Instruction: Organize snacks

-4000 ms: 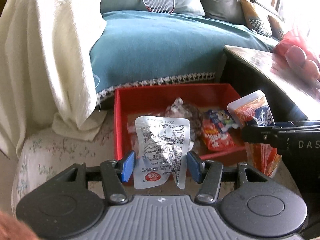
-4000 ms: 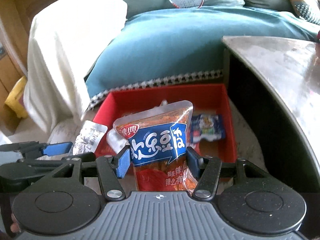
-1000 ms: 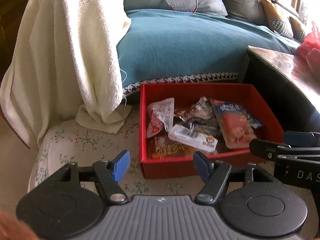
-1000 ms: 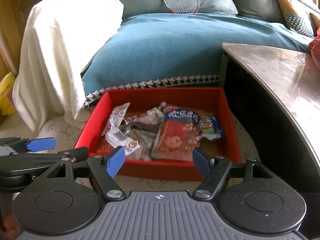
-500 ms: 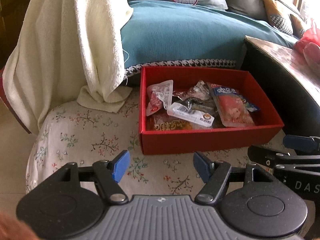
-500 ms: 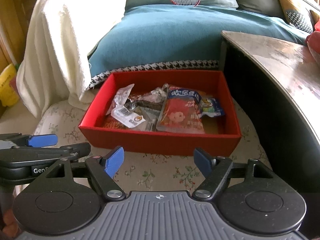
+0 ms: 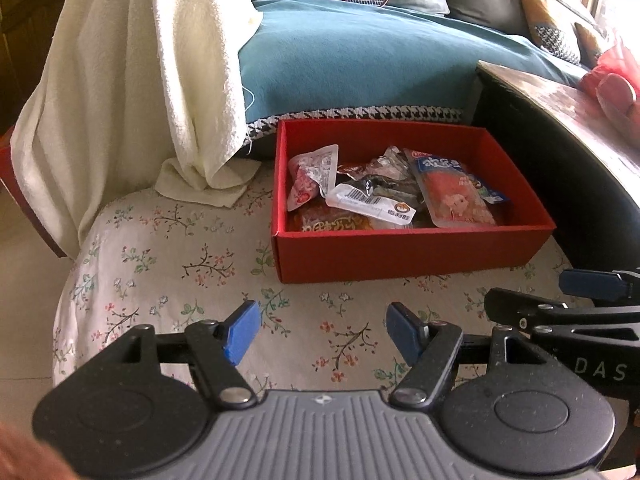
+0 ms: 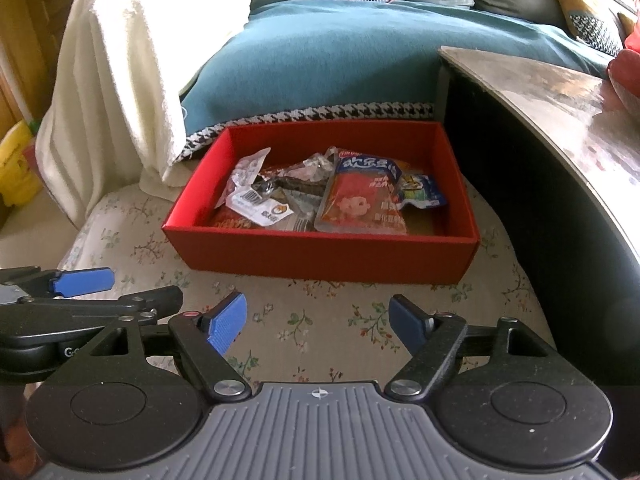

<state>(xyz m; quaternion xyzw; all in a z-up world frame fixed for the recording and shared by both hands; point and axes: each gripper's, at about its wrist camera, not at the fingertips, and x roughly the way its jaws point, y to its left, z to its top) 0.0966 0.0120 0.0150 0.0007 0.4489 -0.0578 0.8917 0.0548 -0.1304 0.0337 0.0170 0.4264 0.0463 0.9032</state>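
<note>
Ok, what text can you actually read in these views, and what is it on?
"DAS": right gripper body, cut off by the frame edge.
"G": left gripper body, rest hidden.
"1533": white packet in the red box, beside its barcode; the last character is unclear.
Red-and-blue pouch: large Chinese characters, too blurred to read.
Orange packet: yellow characters, unreadable.

Both wrist views angled down, sharing red box (image 7: 400, 256)
</note>
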